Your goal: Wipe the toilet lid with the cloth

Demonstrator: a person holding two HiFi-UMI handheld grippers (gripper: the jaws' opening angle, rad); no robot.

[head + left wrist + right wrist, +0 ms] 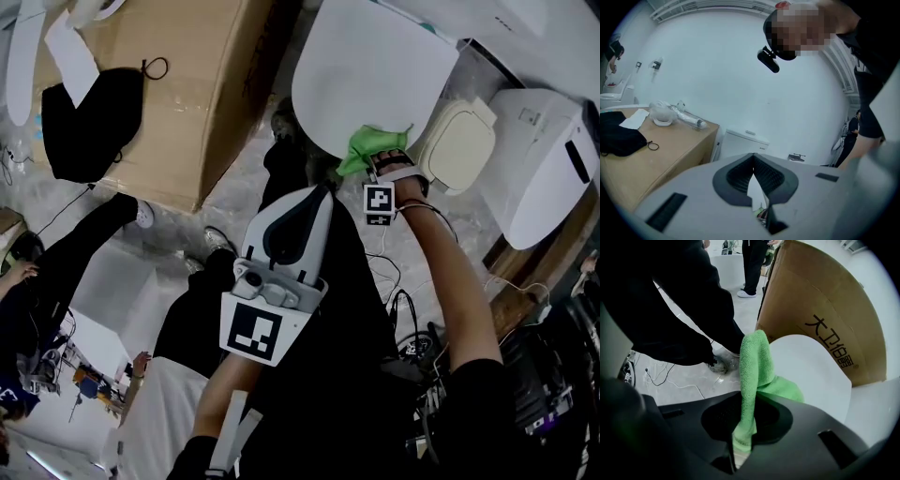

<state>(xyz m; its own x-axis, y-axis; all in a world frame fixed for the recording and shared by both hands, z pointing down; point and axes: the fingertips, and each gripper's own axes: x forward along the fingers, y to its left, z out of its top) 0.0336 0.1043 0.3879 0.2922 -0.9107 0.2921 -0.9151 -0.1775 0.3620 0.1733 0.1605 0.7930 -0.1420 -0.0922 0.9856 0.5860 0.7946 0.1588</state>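
Smooth white toilet lid (375, 75), fuzzy green cloth (373, 148)

A bright green, nubby cloth (755, 364) is pinched between the 2 jaws of my right gripper (740, 427). It runs forward from them in a bunched, rumpled fold, and its far end rests on the near edge of the toilet lid (813, 373). The lid is plain white, smooth and rounded, lying flat and closed.
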